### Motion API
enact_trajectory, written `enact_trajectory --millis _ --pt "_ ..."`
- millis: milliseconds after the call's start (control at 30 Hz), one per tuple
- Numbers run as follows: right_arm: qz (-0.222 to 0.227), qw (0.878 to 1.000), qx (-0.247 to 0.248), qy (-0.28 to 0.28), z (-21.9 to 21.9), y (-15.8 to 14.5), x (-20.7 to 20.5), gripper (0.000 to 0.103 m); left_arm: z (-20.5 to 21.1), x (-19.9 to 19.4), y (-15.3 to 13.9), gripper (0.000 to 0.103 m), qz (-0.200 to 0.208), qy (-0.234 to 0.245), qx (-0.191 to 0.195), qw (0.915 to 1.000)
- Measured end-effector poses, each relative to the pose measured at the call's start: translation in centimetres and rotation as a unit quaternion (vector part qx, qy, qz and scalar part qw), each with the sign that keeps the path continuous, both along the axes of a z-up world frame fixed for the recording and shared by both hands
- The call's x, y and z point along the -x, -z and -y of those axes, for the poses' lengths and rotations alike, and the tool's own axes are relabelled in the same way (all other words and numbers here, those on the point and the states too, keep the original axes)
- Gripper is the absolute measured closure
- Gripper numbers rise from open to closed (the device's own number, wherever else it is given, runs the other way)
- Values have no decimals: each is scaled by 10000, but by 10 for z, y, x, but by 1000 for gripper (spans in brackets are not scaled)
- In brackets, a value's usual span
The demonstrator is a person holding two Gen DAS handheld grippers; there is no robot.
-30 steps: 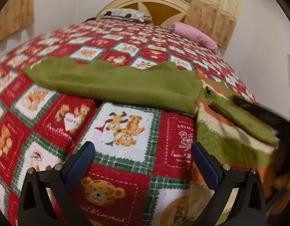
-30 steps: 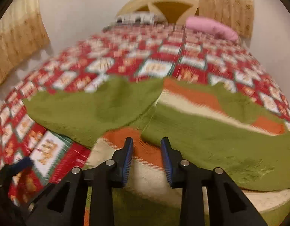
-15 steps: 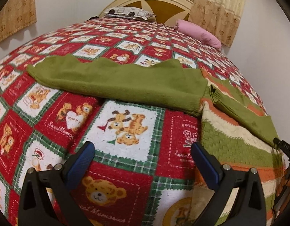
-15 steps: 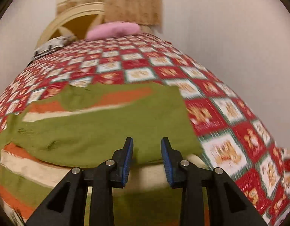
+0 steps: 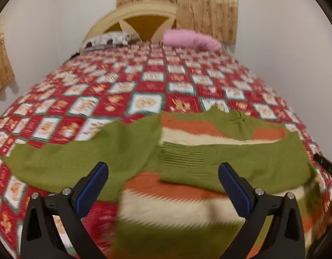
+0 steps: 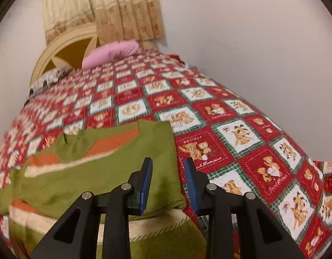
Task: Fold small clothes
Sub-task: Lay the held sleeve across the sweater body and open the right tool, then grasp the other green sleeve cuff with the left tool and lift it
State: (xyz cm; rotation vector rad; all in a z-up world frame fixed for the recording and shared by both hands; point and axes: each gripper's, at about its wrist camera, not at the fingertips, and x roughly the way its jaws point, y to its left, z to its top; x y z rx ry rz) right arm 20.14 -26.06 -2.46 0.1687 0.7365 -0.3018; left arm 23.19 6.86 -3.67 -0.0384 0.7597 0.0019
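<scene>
A small knit sweater (image 5: 183, 202) with green, orange and cream stripes lies flat on the bed. Its right sleeve (image 5: 241, 161) is folded across the chest; its left sleeve (image 5: 79, 159) stretches out to the left. My left gripper (image 5: 161, 185) is wide open and empty, just above the sweater's lower body. In the right wrist view the sweater (image 6: 90, 172) fills the lower left. My right gripper (image 6: 168, 183) has its jaws partly apart and holds nothing, above the sweater's right edge at the folded sleeve's shoulder.
The bed has a red, white and green teddy-bear quilt (image 5: 144, 82) (image 6: 241, 140). A pink pillow (image 5: 190, 40) and a patterned pillow (image 5: 107, 40) lie by the cream headboard (image 5: 135, 19). Curtains hang behind. A white wall (image 6: 263, 54) runs close along the right side.
My left gripper has swung right, from the outstretched left sleeve to over the sweater's body. My right gripper has swung from the sweater's middle to its right edge. The sweater has not moved.
</scene>
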Motion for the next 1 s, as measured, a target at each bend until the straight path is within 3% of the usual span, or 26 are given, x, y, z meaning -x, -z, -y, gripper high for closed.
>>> enact_trajectory --millis 167,300,500,567,667,767,867,1000 --pt "-547 9985 59 -46 -2 43 -15 68 23 -34 50 0 -799 -282 -582 9947" --pt "-620 9974 350 -128 -11 49 -17 44 19 -34 52 0 -767 -296 -388 9959" --pt "-385 9980 491 40 -10 43 -7 44 12 -24 37 0 -624 -213 -178 9977" --pt "-247 9984 500 52 -11 38 -3 44 -7 -8 19 0 -275 -346 -37 9990" --pt "-181 9982 573 9 -14 36 -1 43 -56 16 6 0 -78 -778 197 9967" --pt "-309 9978 582 -7 -14 39 -6 43 -128 39 4 0 35 -1794 180 9836" --pt "-326 9978 569 31 -12 40 -6 43 -206 60 7 0 203 -2882 89 9573" --pt "-420 9971 628 28 -13 43 -9 43 -278 61 19 2 109 -3702 370 9282"
